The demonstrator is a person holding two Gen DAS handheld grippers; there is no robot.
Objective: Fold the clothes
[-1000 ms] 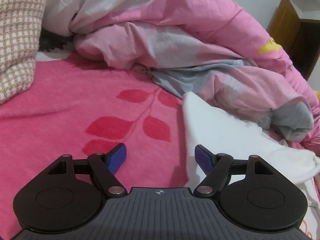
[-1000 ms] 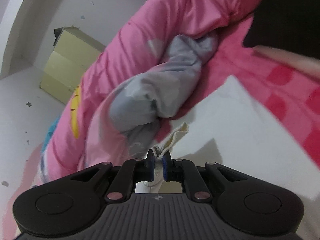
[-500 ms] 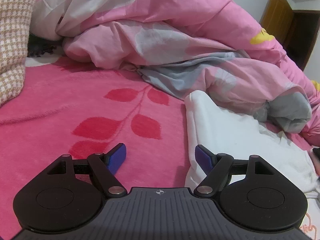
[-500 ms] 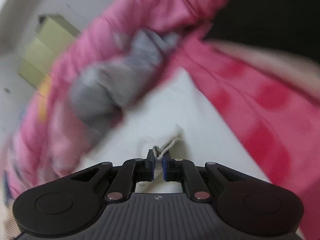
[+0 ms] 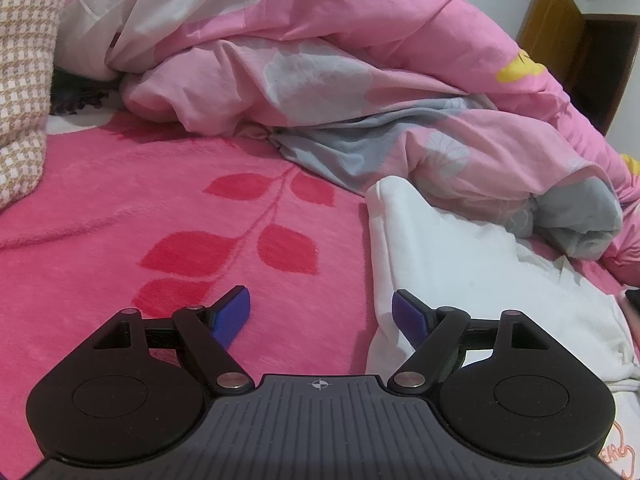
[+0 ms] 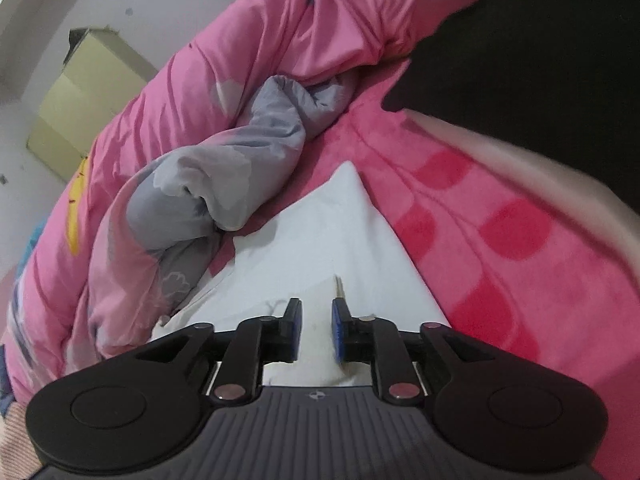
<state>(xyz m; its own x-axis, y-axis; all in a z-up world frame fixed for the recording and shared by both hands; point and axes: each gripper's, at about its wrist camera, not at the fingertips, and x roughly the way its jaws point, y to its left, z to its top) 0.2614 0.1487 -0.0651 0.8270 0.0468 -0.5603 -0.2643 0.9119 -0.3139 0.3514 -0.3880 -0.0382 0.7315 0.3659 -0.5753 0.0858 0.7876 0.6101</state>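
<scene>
A white garment point(image 5: 460, 256) lies partly folded on the pink bed blanket point(image 5: 120, 220), its folded edge running along the left side. My left gripper point(image 5: 321, 312) is open and empty, just left of that edge, right finger over the cloth. In the right wrist view the white garment point(image 6: 340, 236) lies flat with a pointed corner away from me. My right gripper point(image 6: 316, 322) is open a little, low over the garment, holding nothing.
A bunched pink and grey duvet point(image 5: 340, 80) lies behind the garment and shows in the right wrist view point(image 6: 208, 184). A checked beige cloth point(image 5: 20, 80) is at the far left. A wooden cabinet point(image 5: 580, 40) stands at the back right. A dark shape point(image 6: 540, 60) fills the upper right.
My right gripper was shut on a corner of the white garment; it has opened and the cloth lies flat. The left gripper stayed open and drifted slightly.
</scene>
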